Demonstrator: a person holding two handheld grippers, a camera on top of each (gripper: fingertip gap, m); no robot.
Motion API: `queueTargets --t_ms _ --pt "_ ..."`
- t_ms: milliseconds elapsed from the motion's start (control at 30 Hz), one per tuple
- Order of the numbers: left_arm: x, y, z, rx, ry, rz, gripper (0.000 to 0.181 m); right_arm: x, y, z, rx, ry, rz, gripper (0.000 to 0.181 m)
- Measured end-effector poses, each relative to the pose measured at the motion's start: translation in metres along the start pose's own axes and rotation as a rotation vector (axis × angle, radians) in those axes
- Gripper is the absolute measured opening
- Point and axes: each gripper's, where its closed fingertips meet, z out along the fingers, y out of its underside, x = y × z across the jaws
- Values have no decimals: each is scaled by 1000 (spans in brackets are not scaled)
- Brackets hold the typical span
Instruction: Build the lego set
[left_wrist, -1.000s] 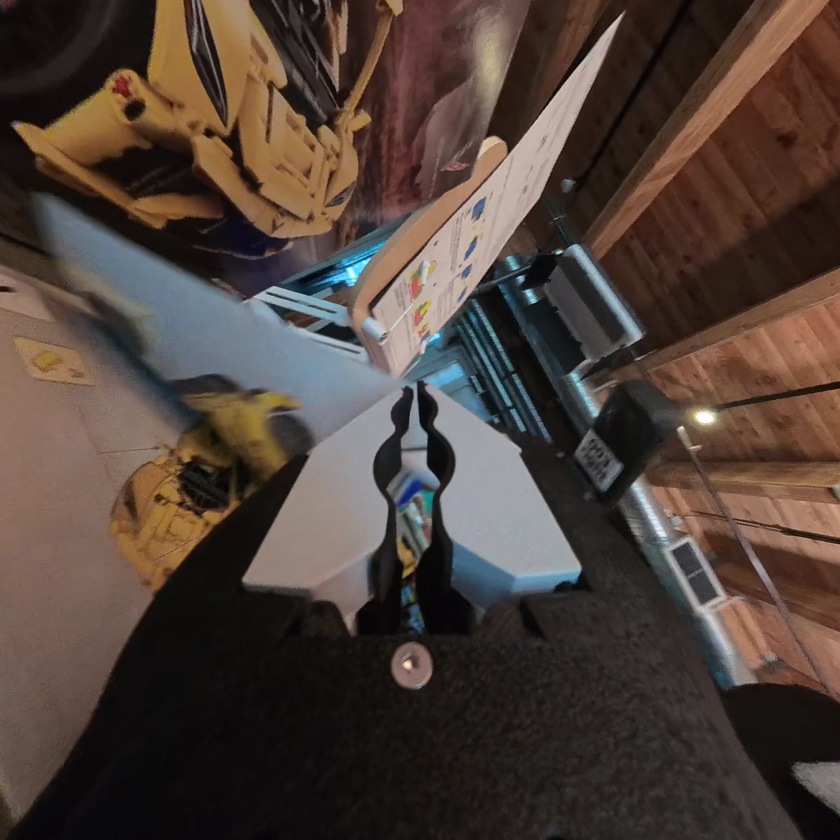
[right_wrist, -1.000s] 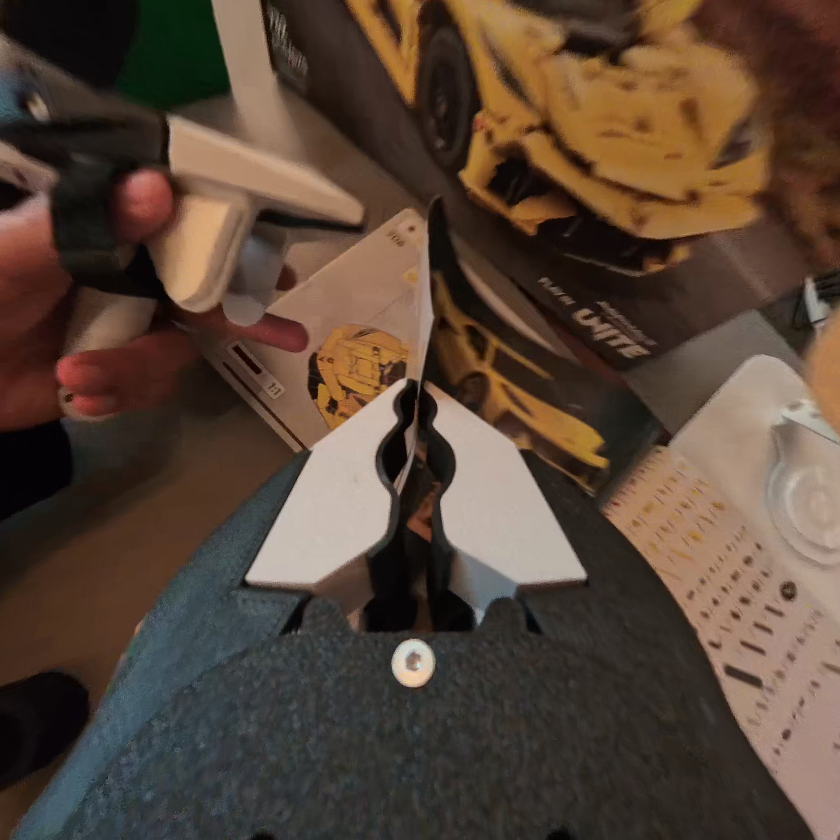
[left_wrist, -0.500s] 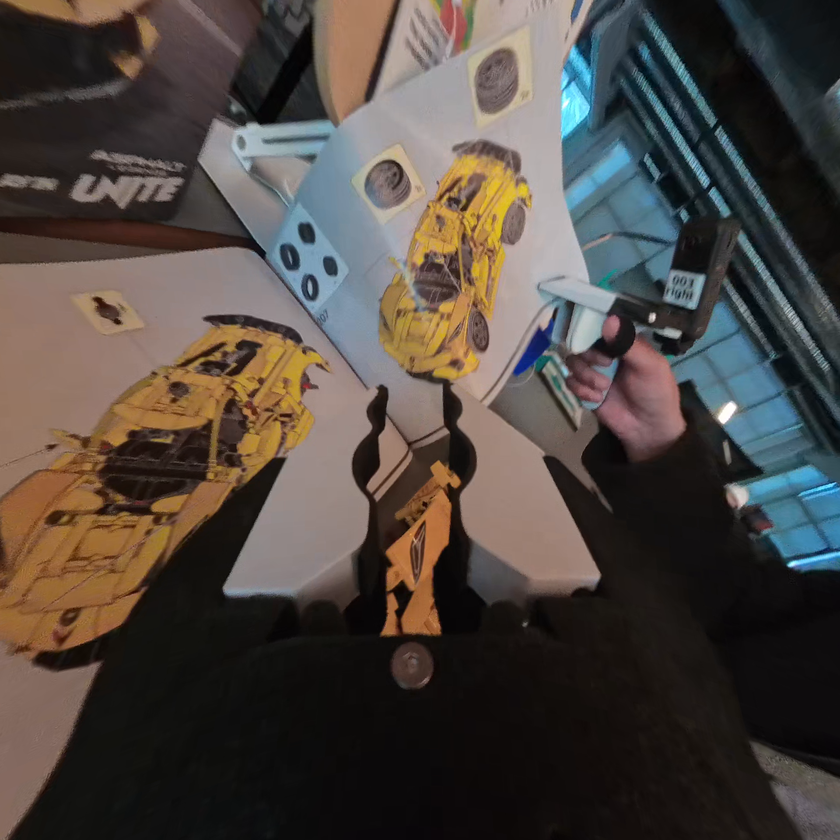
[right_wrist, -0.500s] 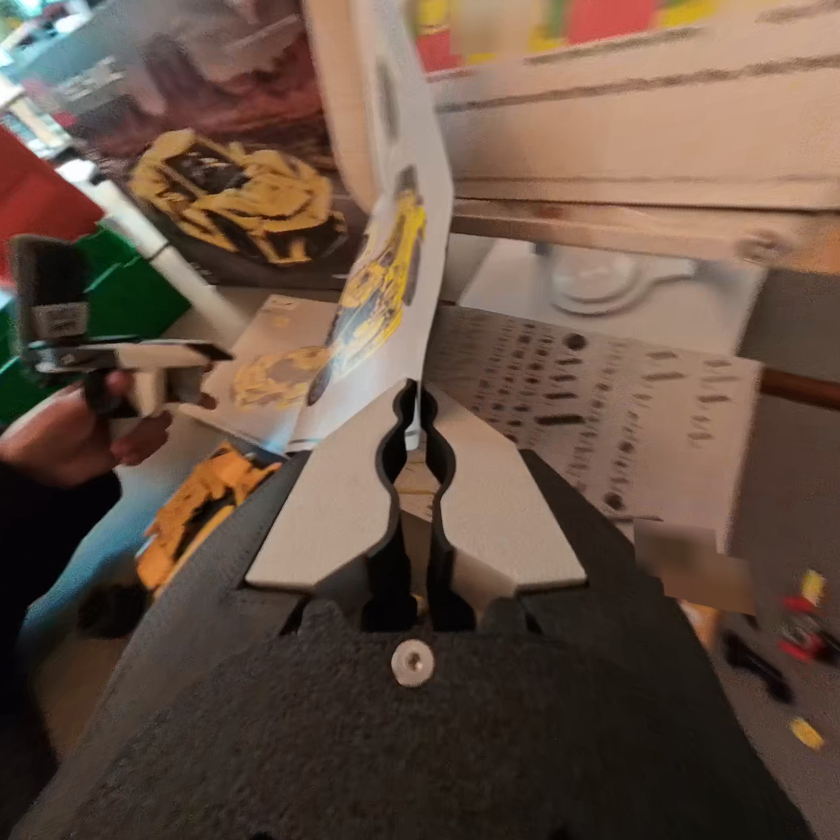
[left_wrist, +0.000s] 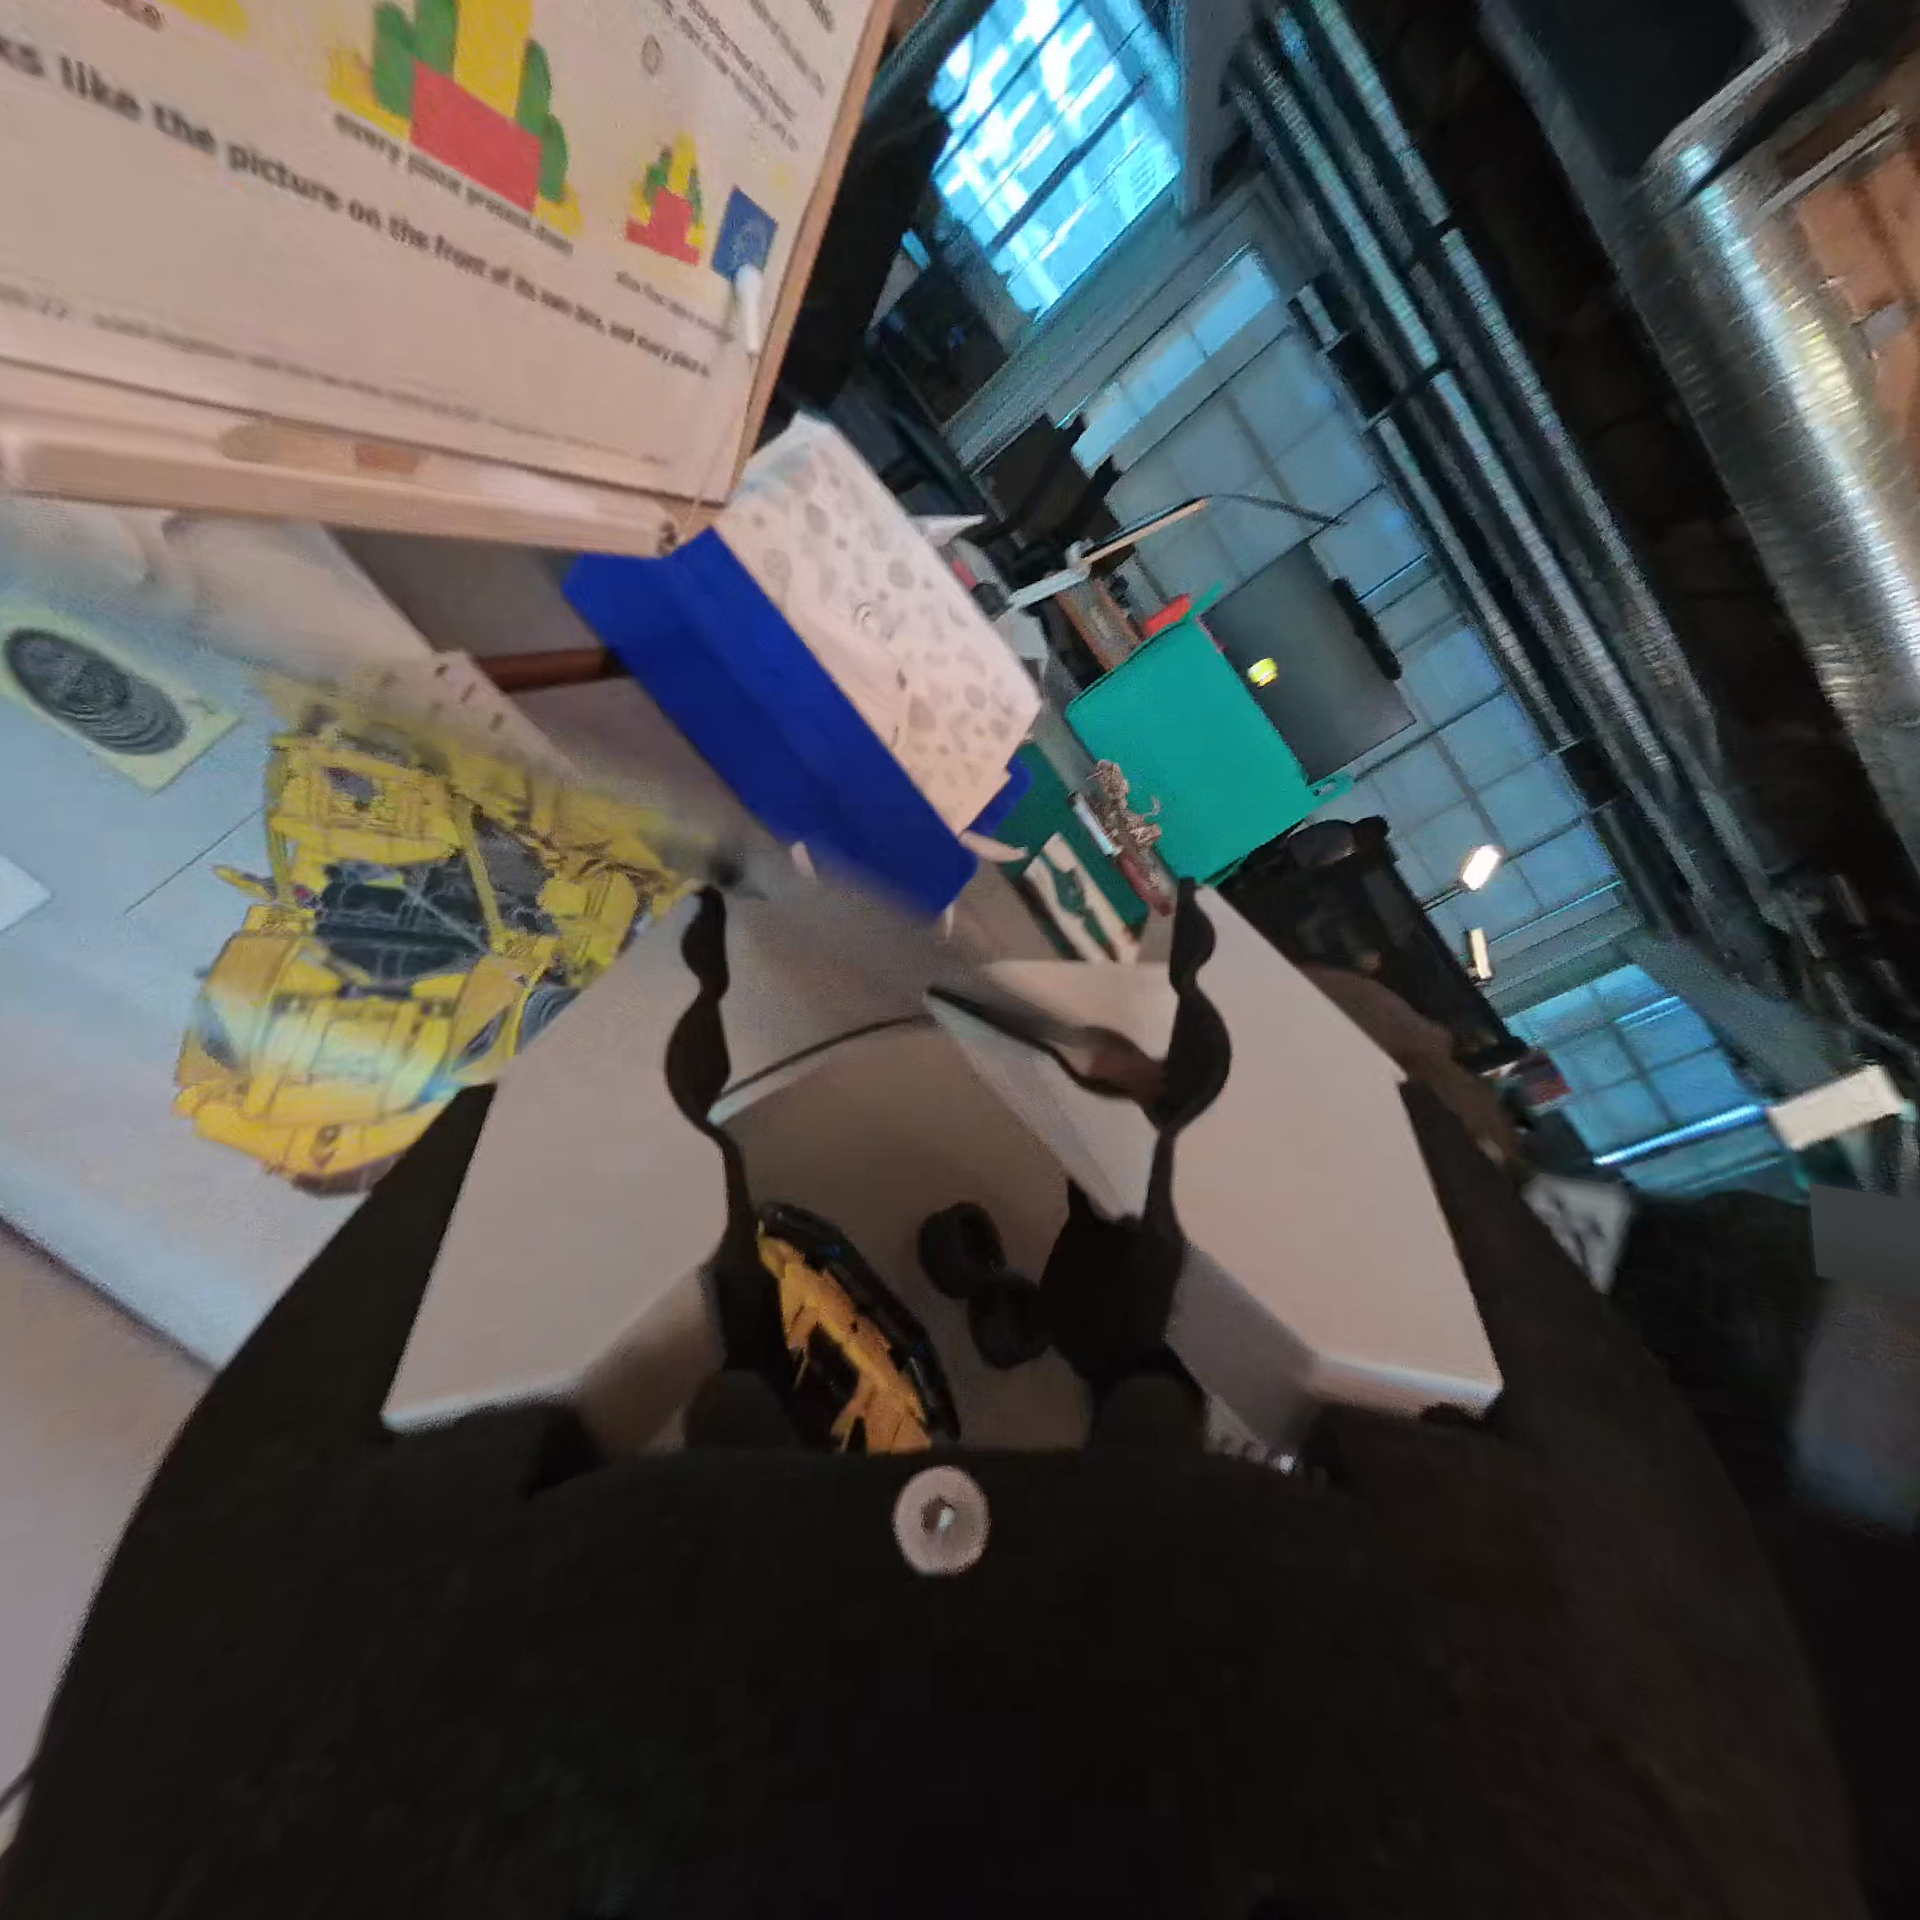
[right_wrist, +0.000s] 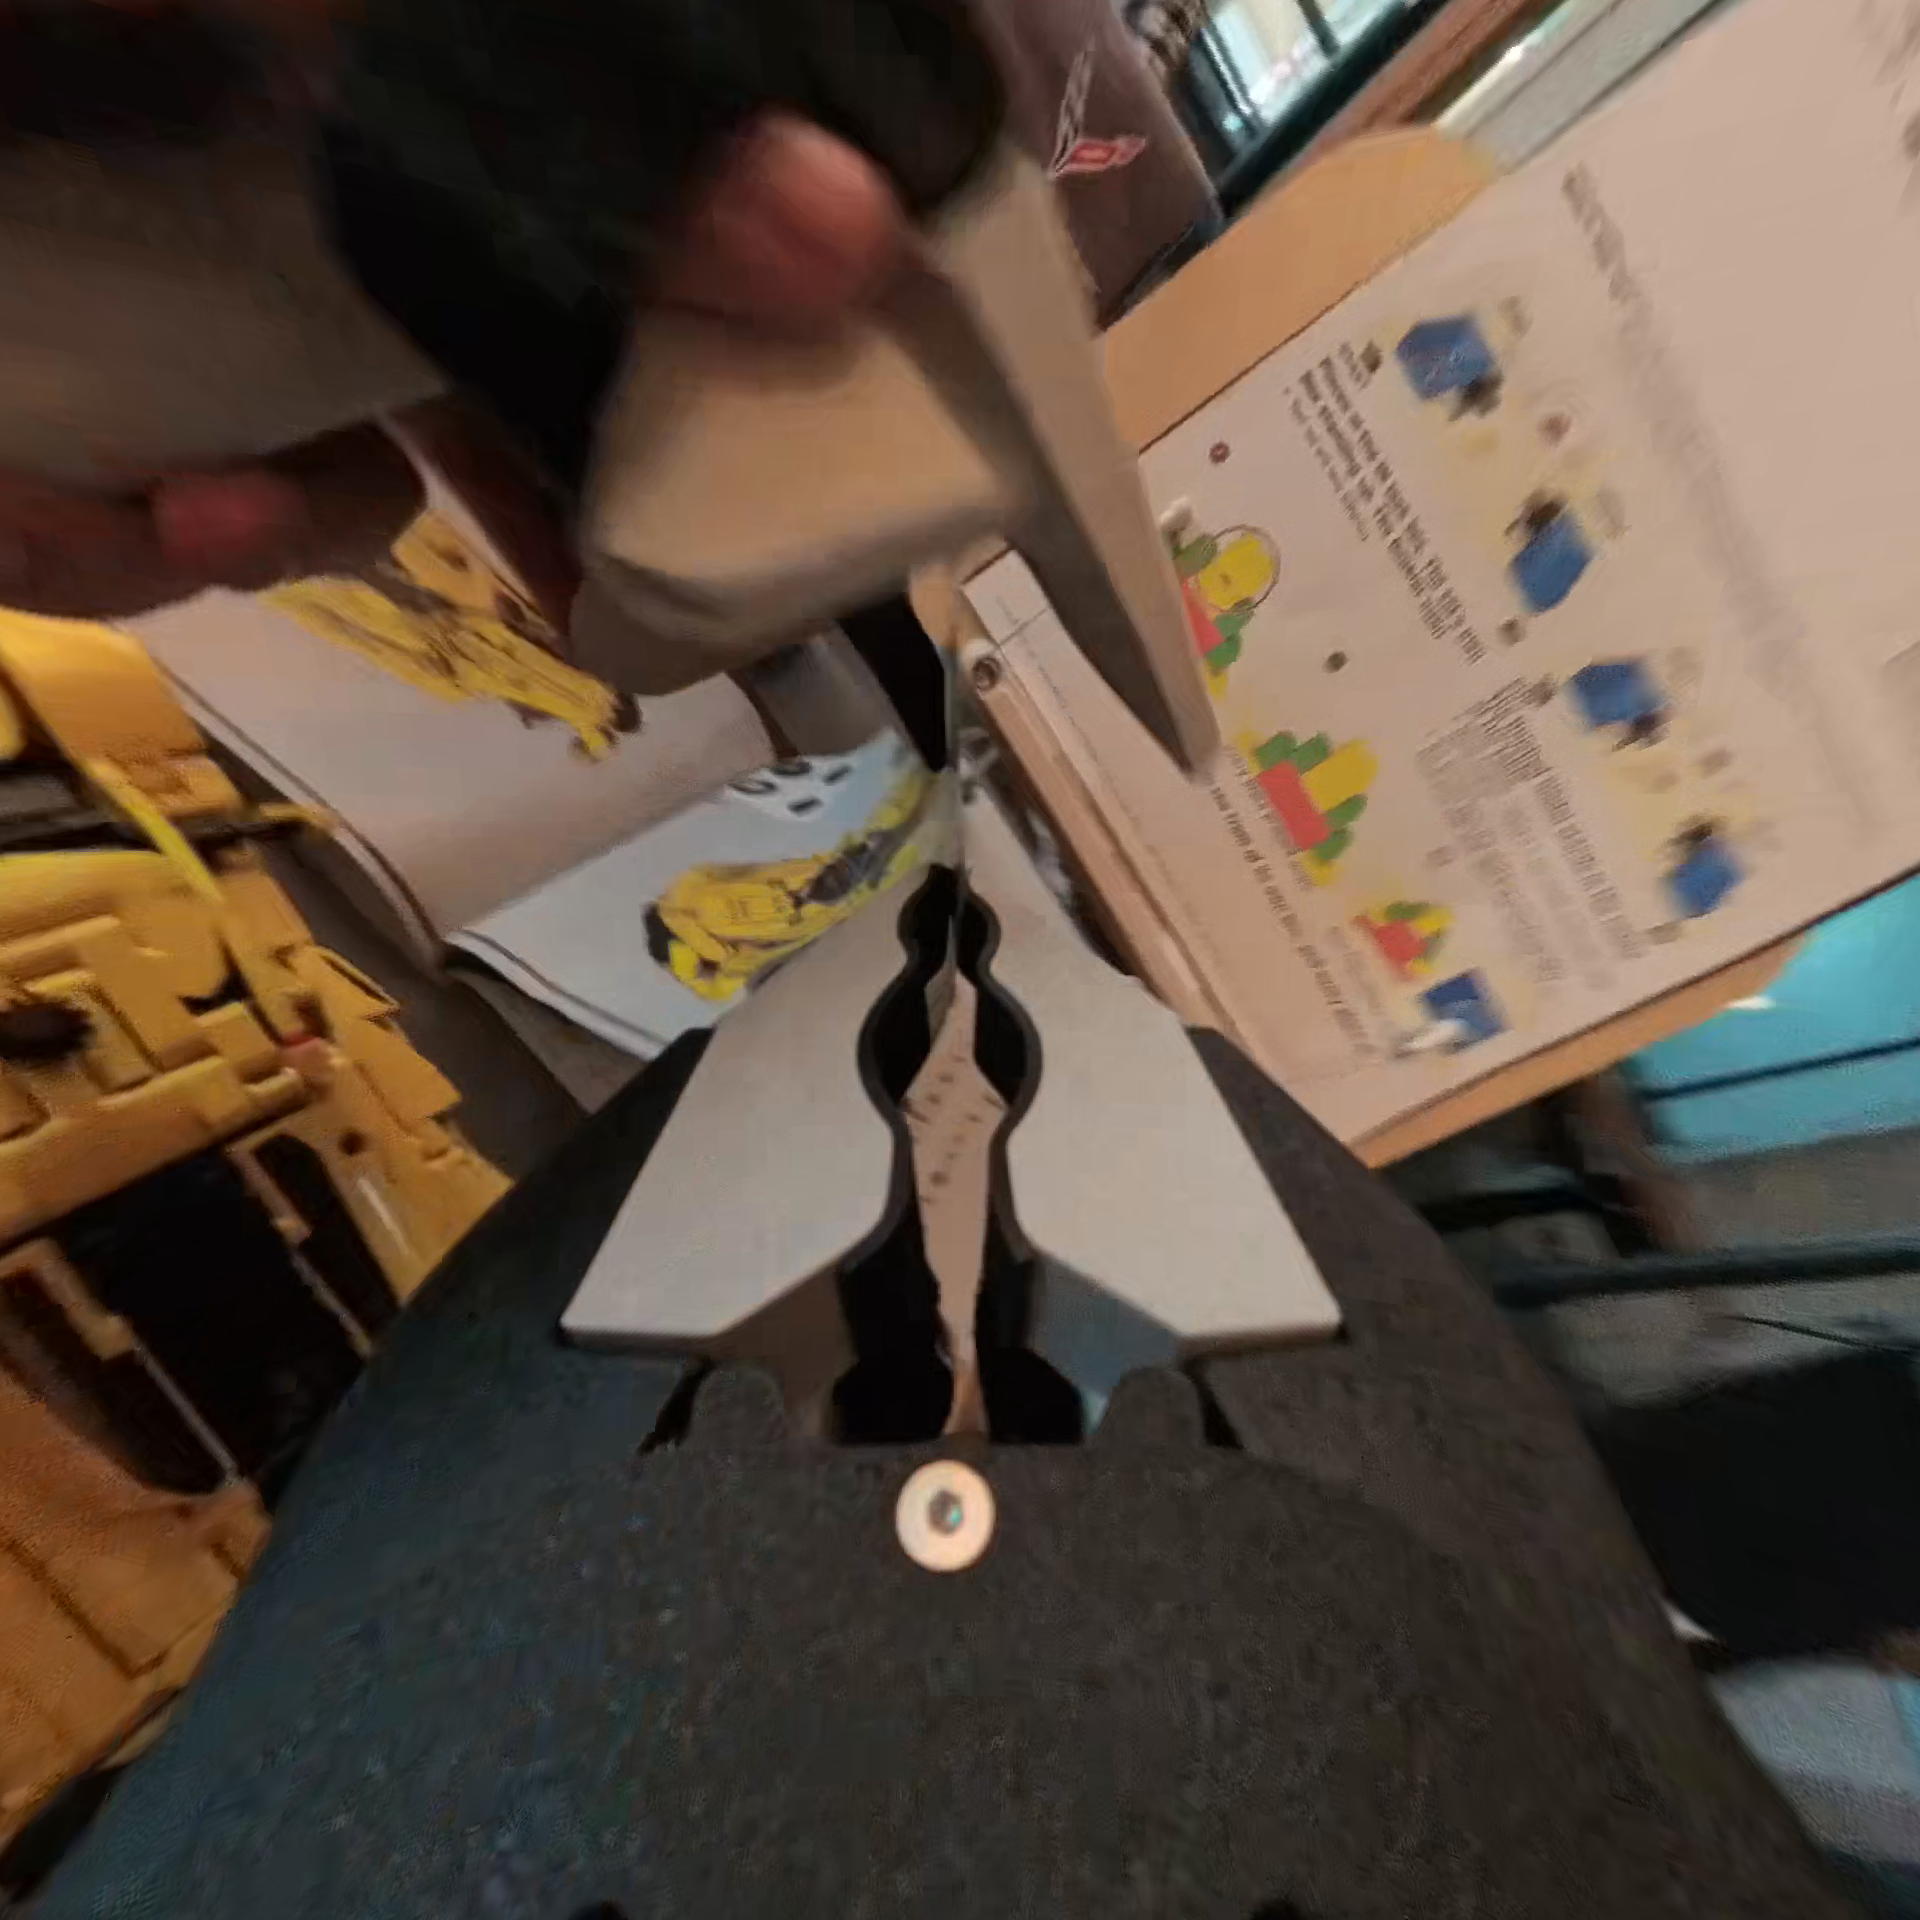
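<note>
My right gripper is shut on the edge of a page of the instruction booklet; the page stands on edge between the jaws. My left gripper is open wide and empty. It also shows in the right wrist view, blurred, held by a hand just above the booklet. In the left wrist view the booklet page with a yellow car picture lies to the left. Between the left fingers I see a small yellow and black lego car and loose black wheels on the table.
A wooden board with a printed sheet stands behind the booklet, also in the right wrist view. The lego box with a yellow car picture is at the left. A blue box with a white patterned top and a green bin sit beyond. My left and right fingertips are right by each other.
My left gripper went from shut to wide open and swung toward the board. My right gripper stayed shut on the page and carried it over toward the board.
</note>
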Motion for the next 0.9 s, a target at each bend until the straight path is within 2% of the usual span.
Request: queueTargets --t_ms 67,100,167,233,333,433,500,600,667,733,800,900 --pt "-3 2 -5 -29 -49 -16 83 -8 -13 -2 -36 92 -133 0" --pt "-4 0 -11 -16 -53 -29 74 -12 -18 -2 -37 114 -162 0" --pt "-8 -2 -24 -1 -32 -45 33 -20 -25 -3 -14 107 -135 0" --pt "-12 -1 -34 9 11 -78 2 -31 -25 -2 17 9 -20 0" --pt "-14 0 -43 37 120 -118 1 -46 -39 -16 152 -270 241 26" --pt "-12 1 -45 24 232 -148 0 -28 -52 -31 256 -536 571 63" --pt "-10 3 -41 -5 275 -136 0 -17 -53 -28 290 -688 691 72" --pt "-4 0 -33 -23 321 -117 1 -29 -33 2 173 -851 711 67" --pt "1 0 -28 -39 344 -106 2 -34 -33 12 150 -964 778 49" --pt "10 -2 -29 -39 403 -106 8 -25 -34 17 201 -956 846 28" --pt "14 -4 -31 -23 432 -110 18 -18 -30 21 219 -950 894 25" --pt "13 -1 -31 -24 434 -58 16 -16 -26 20 245 -988 950 24"
